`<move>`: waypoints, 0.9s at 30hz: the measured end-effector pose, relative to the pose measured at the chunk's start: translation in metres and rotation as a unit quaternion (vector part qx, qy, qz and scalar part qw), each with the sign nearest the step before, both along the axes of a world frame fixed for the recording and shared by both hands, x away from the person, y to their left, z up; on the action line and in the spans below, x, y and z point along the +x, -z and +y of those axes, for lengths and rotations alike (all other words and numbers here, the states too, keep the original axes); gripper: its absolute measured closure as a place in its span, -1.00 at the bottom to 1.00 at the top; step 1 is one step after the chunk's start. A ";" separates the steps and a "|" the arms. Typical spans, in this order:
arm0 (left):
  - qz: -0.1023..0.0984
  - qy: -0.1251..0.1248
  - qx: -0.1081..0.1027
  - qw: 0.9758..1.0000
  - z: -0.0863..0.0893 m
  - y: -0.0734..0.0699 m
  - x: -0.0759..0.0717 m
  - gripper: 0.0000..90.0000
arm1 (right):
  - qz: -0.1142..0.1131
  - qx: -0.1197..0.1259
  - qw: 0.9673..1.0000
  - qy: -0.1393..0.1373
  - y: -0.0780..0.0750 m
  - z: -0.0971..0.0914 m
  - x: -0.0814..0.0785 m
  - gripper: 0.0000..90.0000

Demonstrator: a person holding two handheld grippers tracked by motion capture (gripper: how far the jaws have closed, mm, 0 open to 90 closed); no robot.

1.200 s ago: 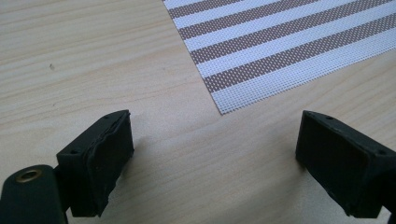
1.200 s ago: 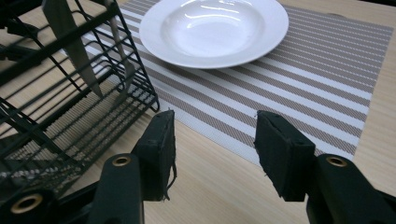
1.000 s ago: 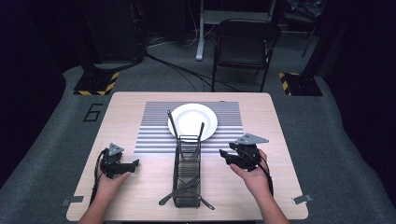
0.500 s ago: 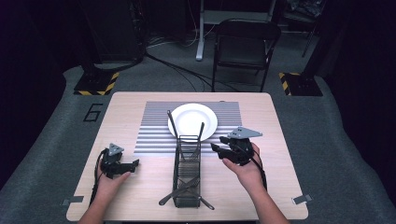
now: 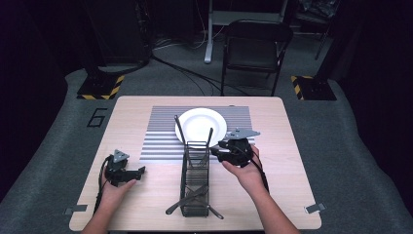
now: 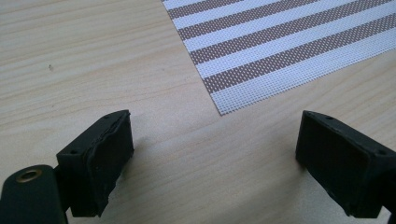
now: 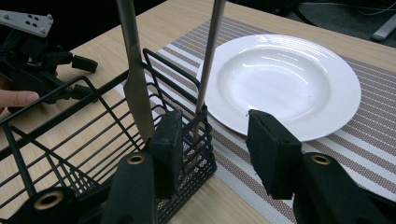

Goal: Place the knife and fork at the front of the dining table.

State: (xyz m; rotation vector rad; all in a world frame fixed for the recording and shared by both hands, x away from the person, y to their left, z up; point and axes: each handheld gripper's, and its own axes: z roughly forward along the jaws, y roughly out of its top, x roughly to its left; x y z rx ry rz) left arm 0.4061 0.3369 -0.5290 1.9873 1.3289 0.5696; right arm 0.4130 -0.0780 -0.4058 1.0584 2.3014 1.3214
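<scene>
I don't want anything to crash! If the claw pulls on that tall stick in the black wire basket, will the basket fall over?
Probably not. The wire basket is long and lies flat on the table, so it looks steady, though light enough to slide. The utensil looks stiff and smooth, maybe slippery for the right claw.

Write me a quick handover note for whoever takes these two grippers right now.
Left gripper: open, empty, resting low over bare table near the striped placemat corner.
Right gripper: jaws have just been closing, not yet gripping; they straddle the wire caddy corner where a utensil handle stands beside a knife.
White plate: empty on the placemat, behind the caddy.
Done: nothing taken out yet; more cutlery lies in the caddy's near end.
Left: likely grip the handle and lift it out.
</scene>
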 end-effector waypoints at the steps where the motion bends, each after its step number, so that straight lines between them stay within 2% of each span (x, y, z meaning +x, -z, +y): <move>1: 0.000 0.000 0.000 1.000 0.000 0.000 0.000 -0.76 | -0.001 -0.001 1.000 -0.001 0.000 0.001 0.001 0.24; 10: -0.002 0.000 -0.001 1.000 0.000 0.000 0.000 -0.76 | -0.004 0.002 1.000 -0.009 -0.004 0.014 0.008 0.34; 15: -0.002 0.001 -0.001 1.000 0.000 0.000 0.001 -0.76 | 0.004 0.004 1.000 -0.008 -0.003 0.021 0.012 0.41; 21: -0.002 0.002 -0.001 1.000 0.000 0.000 0.001 -0.76 | -0.003 0.002 1.000 -0.007 -0.003 0.027 0.013 0.53; 27: -0.002 0.001 -0.002 1.000 -0.001 0.000 0.001 -0.76 | -0.020 -0.007 1.000 -0.001 -0.004 0.029 0.012 0.74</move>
